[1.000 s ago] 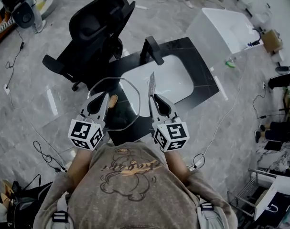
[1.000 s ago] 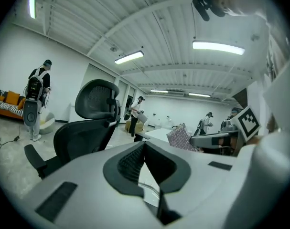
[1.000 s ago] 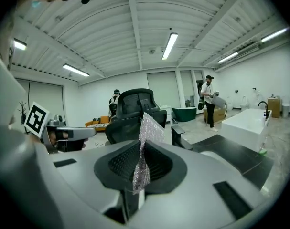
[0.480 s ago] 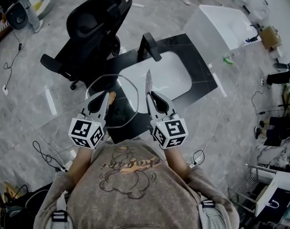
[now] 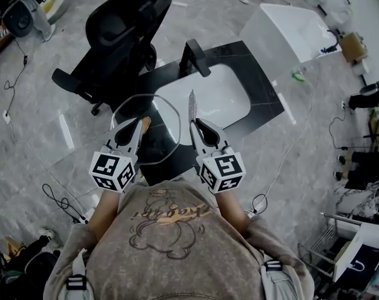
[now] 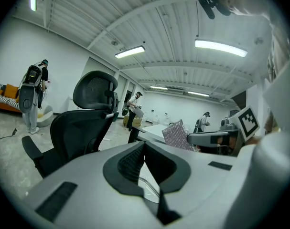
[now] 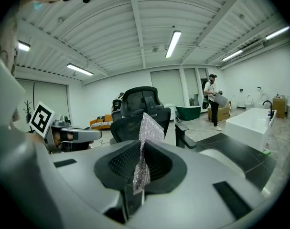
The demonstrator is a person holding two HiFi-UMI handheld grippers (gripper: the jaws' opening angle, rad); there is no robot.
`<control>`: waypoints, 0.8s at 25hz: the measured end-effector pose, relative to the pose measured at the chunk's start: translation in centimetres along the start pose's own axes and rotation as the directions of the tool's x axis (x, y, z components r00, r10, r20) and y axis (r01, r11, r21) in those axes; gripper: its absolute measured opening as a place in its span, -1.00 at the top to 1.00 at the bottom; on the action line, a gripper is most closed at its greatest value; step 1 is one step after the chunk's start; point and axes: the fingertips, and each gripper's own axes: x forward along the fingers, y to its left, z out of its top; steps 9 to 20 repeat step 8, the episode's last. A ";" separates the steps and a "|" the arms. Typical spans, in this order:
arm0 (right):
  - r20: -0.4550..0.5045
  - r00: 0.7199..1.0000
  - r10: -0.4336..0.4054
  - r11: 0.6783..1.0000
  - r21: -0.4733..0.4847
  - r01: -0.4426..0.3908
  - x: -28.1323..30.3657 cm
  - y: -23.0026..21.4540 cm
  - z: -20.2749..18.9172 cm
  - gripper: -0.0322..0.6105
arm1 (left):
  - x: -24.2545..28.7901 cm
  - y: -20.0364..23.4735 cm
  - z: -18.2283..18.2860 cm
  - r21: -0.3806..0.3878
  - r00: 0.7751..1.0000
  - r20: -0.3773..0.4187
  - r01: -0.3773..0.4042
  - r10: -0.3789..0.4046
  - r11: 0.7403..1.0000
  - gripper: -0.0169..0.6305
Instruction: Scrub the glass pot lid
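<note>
Because the glass pot lid [image 5: 163,135] is clear, only its rim and the tan knob [image 5: 146,124] stand out from overhead, with the black worktop [image 5: 264,105] showing straight through the pane. Looking along the left gripper [image 5: 138,127], you get just a thin glassy sliver of the lid [image 6: 147,181] low in the throat, the rest cut off by the gripper body. Both of the person's hands are hidden behind the marker cubes. The left jaws are clenched tight on the lid's near edge, holding it tilted above the front of the worktop, just beside the white sink [image 5: 208,95]. The right gripper [image 5: 194,125] has its jaws pinched on a silvery scouring cloth [image 5: 191,107], which stands up edge-on from overhead and reads as a glittery strip [image 7: 148,128] between the pads, close to the lid's right rim
</note>
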 end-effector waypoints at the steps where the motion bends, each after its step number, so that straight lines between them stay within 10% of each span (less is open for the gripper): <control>1: -0.002 1.000 0.002 1.000 0.000 -0.002 0.0 0.0 -0.1 0.74 | 0.0 0.0 0.0 -0.003 1.000 -0.001 0.001 -0.001 1.000 0.89; 20: -0.016 1.000 0.019 1.000 -0.008 -0.020 0.1 0.4 -0.9 0.74 | 0.1 -0.3 -1.2 -0.013 1.000 -0.023 0.011 -0.012 1.000 0.89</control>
